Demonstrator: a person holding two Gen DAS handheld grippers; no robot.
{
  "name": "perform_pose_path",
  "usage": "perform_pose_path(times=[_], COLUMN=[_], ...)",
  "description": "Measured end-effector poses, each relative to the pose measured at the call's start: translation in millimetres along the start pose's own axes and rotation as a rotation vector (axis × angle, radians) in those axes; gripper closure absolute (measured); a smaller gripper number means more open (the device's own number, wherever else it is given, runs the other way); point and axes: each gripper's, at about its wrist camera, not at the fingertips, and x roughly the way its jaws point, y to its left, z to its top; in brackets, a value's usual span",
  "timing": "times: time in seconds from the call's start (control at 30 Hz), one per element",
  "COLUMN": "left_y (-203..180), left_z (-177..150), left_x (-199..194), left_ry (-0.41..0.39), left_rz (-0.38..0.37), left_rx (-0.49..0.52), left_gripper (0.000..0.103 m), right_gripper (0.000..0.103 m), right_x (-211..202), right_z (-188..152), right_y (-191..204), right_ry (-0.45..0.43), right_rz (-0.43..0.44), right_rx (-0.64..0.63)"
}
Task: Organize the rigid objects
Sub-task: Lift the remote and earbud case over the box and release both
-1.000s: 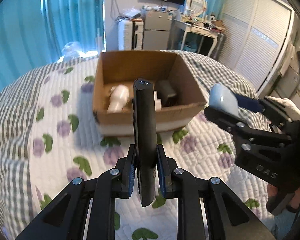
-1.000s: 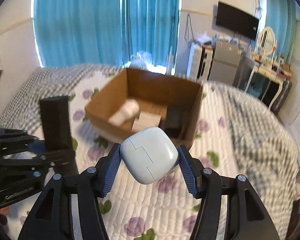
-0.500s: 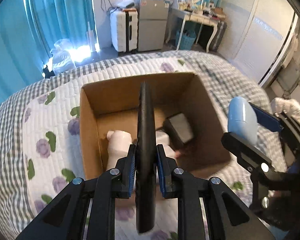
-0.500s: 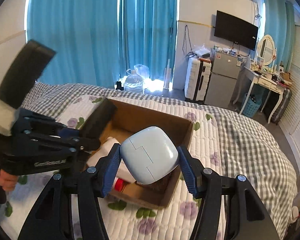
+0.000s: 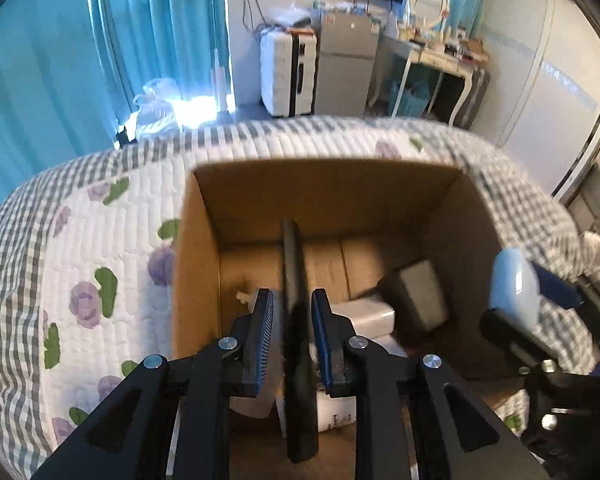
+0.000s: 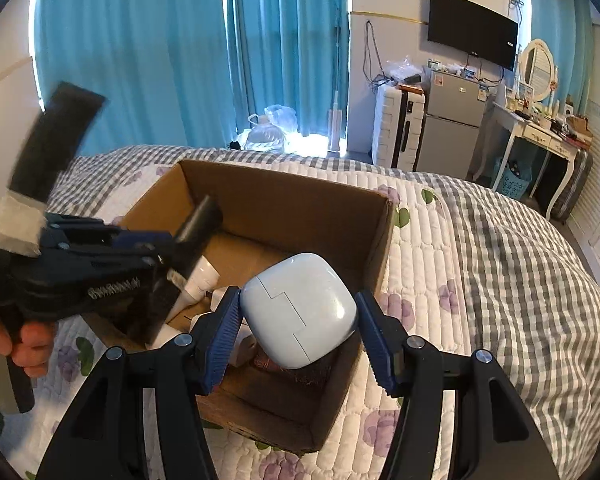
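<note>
A brown cardboard box sits open on the bed. My left gripper hangs over its inside with a long black slab standing upright between the jaws. The jaws are opening, and a narrow gap shows beside the left pad. My right gripper is shut on a pale blue rounded case above the box's near right part. The right wrist view shows the left gripper and slab at left. The case also shows at the right of the left wrist view.
Inside the box lie a white bottle, a white carton and a dark grey block. The quilted flowered bedspread surrounds it. A hand holds the left tool. A suitcase, fridge and dressing table stand behind.
Both grippers moved forward from the near side of the box to over its inside. The left pads, tight on the slab before, now stand slightly apart from it.
</note>
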Motion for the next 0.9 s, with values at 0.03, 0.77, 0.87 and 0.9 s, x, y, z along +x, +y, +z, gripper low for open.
perform_pose_path(times=[0.03,0.77,0.87,0.9], left_y=[2.1,23.4,15.0,11.4], left_z=[1.2,-23.7,-24.2,-24.5], left_x=[-4.8,-53.0,-92.6,-109.9], left_ry=[-0.008,-0.226,-0.283,-0.308], left_rz=[0.004,0.166,0.163,0.162], left_rx=[-0.003,0.068,0.073,0.074], left_gripper=[0.077,0.077,0.077,0.077], right_gripper=[0.046,0.022,0.022,0.022], right_x=[-0.9,33.0,-8.2,-29.4], right_z=[0.5,32.5,40.4,43.9], right_y=[-0.1,23.4,27.0,29.5], right_ry=[-0.001,0.013,-0.035,-0.056], right_rz=[-0.002,-0.074,-0.081,-0.092], right_rx=[0.0,0.016,0.015,0.01])
